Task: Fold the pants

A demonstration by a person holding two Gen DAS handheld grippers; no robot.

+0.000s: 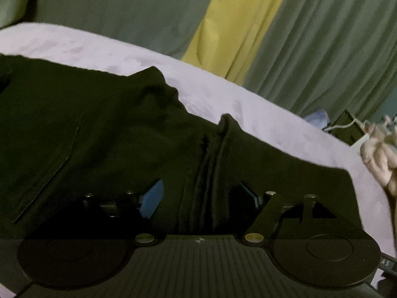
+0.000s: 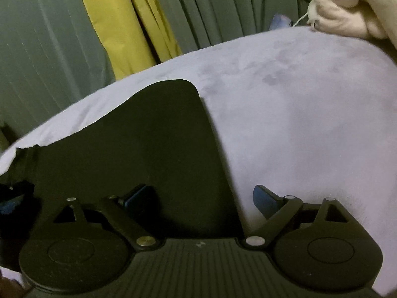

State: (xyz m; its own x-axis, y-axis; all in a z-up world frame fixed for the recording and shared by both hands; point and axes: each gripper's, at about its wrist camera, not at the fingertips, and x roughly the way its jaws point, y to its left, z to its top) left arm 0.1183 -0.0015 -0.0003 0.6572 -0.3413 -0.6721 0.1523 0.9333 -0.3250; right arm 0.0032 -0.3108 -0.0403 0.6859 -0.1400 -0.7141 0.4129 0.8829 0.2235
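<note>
Black pants point(image 1: 99, 134) lie on a pale lilac bed sheet point(image 1: 260, 114). In the left wrist view a bunched fold of the pants runs between my left gripper's point(image 1: 198, 193) blue pads point(image 1: 152, 198); the jaws stand apart around it and the cloth hides most of the fingers. In the right wrist view the pants point(image 2: 153, 144) lie flat with a rounded edge. My right gripper point(image 2: 201, 198) is open; its left pad point(image 2: 135, 196) rests over the pants, its right pad point(image 2: 264, 200) over the sheet point(image 2: 297, 114), straddling the cloth's edge.
Green and yellow curtains point(image 1: 235, 24) hang behind the bed. A cream soft toy point(image 2: 347, 7) sits at the bed's far corner, with a white cable beside it. It also shows at the right edge of the left wrist view point(image 1: 379, 154).
</note>
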